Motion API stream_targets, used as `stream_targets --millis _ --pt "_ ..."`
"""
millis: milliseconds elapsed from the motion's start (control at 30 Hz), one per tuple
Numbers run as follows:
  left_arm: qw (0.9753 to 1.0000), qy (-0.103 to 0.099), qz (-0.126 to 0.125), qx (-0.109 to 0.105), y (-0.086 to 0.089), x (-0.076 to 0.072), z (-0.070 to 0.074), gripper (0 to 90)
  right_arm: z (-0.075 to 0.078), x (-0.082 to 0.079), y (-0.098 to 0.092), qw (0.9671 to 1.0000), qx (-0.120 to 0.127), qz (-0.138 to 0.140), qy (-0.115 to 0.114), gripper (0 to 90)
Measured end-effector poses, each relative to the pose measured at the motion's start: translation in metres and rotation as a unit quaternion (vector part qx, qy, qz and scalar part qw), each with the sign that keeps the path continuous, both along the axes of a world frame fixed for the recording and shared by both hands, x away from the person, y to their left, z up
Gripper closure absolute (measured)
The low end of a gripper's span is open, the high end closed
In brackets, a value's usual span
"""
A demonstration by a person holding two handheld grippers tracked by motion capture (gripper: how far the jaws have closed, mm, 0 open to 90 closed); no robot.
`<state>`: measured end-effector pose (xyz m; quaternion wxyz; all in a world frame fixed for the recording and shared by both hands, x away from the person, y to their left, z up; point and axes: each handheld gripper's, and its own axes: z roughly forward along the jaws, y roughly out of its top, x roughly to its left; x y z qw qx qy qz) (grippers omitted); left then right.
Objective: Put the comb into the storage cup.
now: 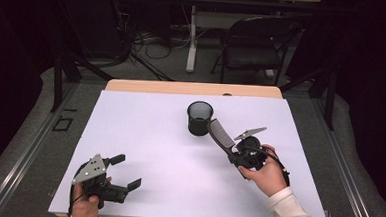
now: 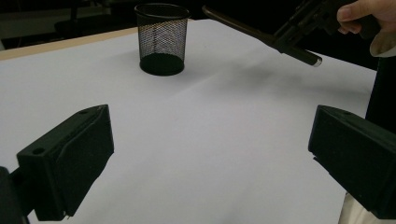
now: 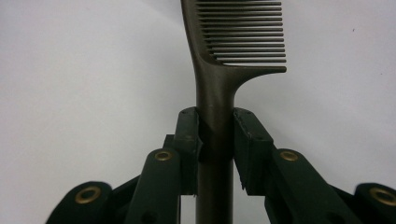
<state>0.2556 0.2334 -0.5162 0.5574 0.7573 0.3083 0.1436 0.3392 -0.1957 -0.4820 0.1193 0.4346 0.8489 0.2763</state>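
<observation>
Right tongs (image 3: pixel 215 140) clamped on comb (image 3: pixel 233 42) handle, teeth end beside mesh cup (image 1: pixel 200 118). Left tongs (image 1: pixel 125 172) spread apart, low over desk (image 1: pixel 144 136).

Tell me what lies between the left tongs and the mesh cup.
Nothing: in the left gripper view, bare white table cover runs from the open left tongs to the mesh cup.

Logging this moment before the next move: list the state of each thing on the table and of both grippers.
Comb: clamped by its handle, lifted off the table, teeth end toward the cup.
Mesh cup: upright, empty as far as the left gripper view shows.
Right gripper: shut on the comb.
Left gripper: open, holding nothing, low over the white sheet.
</observation>
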Motion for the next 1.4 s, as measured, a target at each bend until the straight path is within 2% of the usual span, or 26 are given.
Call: stream_targets --millis 100,267,467,567,733,900,1167,1333,1400 --pt "0.9999 0.013 -0.001 0.004 0.0 0.002 -0.002 0.4 0.001 -0.001 0.0 0.9999 0.003 0.0 -0.012 72.8" --pt "0.9995 0.031 -0.003 -0.009 0.001 0.005 -0.003 0.4 0.002 -0.002 0.003 0.9999 0.001 0.002 -0.016 72.8" --pt "0.9994 0.035 0.003 -0.002 -0.001 0.006 -0.005 0.4 0.003 -0.003 0.005 0.9995 0.008 0.006 -0.032 72.8" --pt "0.9991 0.04 0.014 0.001 -0.003 0.007 -0.005 0.4 0.003 -0.004 0.007 0.999 0.009 0.009 -0.042 72.8" --pt "0.999 0.042 0.015 0.004 -0.005 0.007 -0.006 0.4 0.005 -0.006 0.009 0.998 0.011 0.015 -0.061 72.8" --pt "0.9991 0.04 0.011 0.0 -0.005 0.007 -0.006 0.4 0.008 -0.008 0.013 0.996 0.02 0.02 -0.084 72.8" --pt "0.9993 0.037 0.01 0.001 -0.004 0.006 -0.005 0.6 0.014 -0.012 0.022 0.9907 0.033 0.033 -0.128 72.8" --pt "0.9993 0.034 0.015 0.006 -0.004 0.006 -0.005 0.6 0.017 -0.014 0.027 0.9872 0.038 0.04 -0.15 72.8" --pt "0.9992 0.034 0.017 0.008 -0.004 0.006 -0.005 0.8 0.018 -0.014 0.029 0.9868 0.04 0.043 -0.151 72.8"
